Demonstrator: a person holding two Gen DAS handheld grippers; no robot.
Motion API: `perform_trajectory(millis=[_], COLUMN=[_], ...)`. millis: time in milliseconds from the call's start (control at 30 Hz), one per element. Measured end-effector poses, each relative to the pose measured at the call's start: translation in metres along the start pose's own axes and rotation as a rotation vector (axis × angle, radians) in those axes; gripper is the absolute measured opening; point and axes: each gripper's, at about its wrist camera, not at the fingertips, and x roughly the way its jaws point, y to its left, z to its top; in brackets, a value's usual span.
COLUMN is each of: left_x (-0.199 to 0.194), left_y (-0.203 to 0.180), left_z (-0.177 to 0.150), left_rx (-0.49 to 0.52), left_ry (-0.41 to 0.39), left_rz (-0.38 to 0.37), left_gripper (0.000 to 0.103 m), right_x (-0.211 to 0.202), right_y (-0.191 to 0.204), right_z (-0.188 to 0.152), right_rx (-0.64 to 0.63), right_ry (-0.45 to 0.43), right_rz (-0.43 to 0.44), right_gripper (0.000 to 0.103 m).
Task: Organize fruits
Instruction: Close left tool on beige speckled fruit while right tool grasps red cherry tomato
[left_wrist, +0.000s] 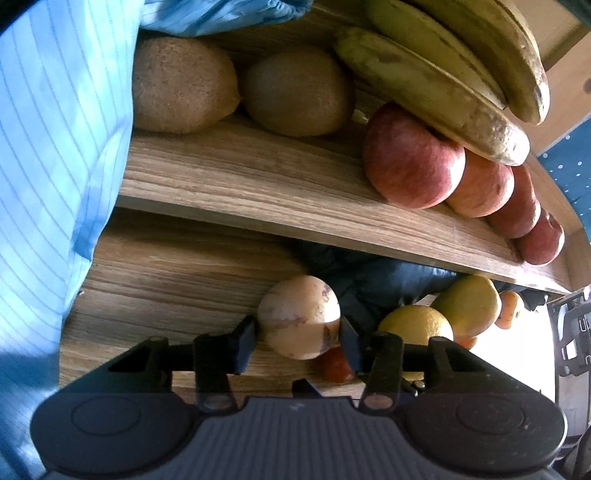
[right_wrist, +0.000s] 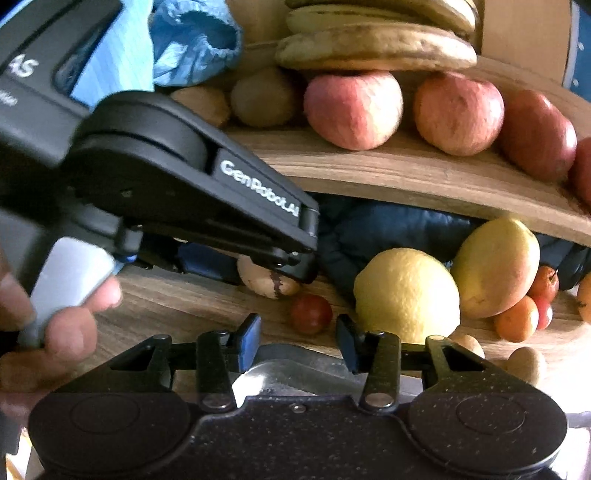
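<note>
two-tier wooden shelf (left_wrist: 258, 184), left jaws clamping pale fruit (left_wrist: 298, 316), right jaws parted, empty

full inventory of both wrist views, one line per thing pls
bananas: bunch, yellow-brown, upper shelf, resting on apples
apples: four, red, upper shelf row
kiwis: two, brown, upper shelf left
pale fruit: one, cream with brown marks, between left fingers
lemon: one, yellow, lower shelf
mango: one, yellow-green, right of lemon
small fruits: several, red and orange, lower shelf
shelves: two, wood
sleeve: light blue, left
left gripper: black, shut on pale fruit
right gripper: black, open
</note>
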Motion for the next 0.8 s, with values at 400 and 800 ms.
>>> perform_trajectory(millis=[400, 800], left_x=[-0.01, -0.043], left_y=[0.005, 0.005], left_z=[-0.011, -0.026], left_rx=[0.0, -0.025], left_ry=[-0.018, -0.082], left_rz=[0.016, -0.005], left_gripper=[0.051, 0.051], right_x=[-0.007, -0.041], right_y=[-0.01, 0.003], right_z=[-0.002, -0.014], right_rx=[-0.021, -0.136], right_ry=[-0.022, -0.047], right_rz=[0.015, 0.002], right_gripper=[0.026, 0.026])
